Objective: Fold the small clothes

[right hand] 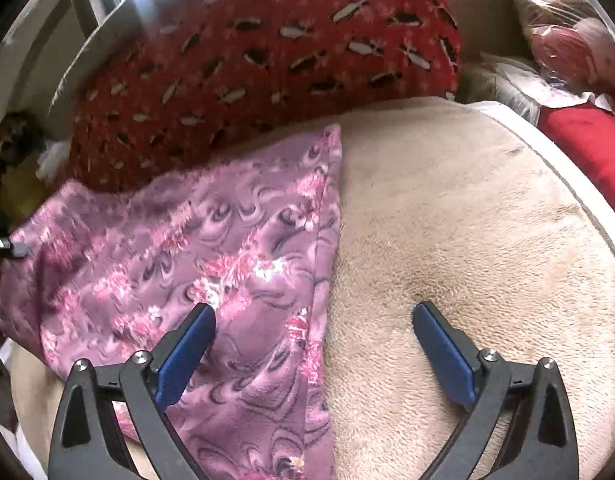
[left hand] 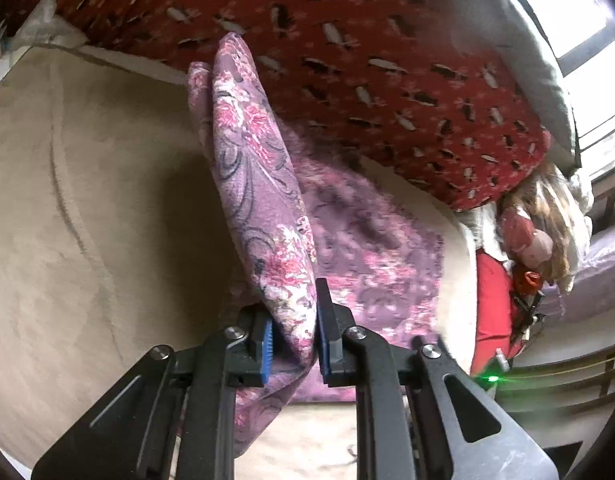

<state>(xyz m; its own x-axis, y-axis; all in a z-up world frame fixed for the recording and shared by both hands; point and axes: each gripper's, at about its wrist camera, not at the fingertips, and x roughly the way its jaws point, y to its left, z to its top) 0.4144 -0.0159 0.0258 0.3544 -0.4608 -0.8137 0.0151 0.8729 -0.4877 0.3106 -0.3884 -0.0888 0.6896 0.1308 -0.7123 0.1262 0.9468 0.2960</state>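
Note:
A purple cloth with pink flowers hangs in a lifted fold from my left gripper, whose blue pads are shut on its edge. The rest of it trails down onto the beige blanket. In the right wrist view the same purple cloth lies spread on the beige blanket, its right edge running down the middle. My right gripper stands wide open just above that edge, the left finger over the cloth and the right finger over bare blanket, holding nothing.
A red patterned pillow lies along the far side of the cloth, also seen as the red pillow. A red cushion and plastic-wrapped bundles sit at the right. A window is beyond the bed.

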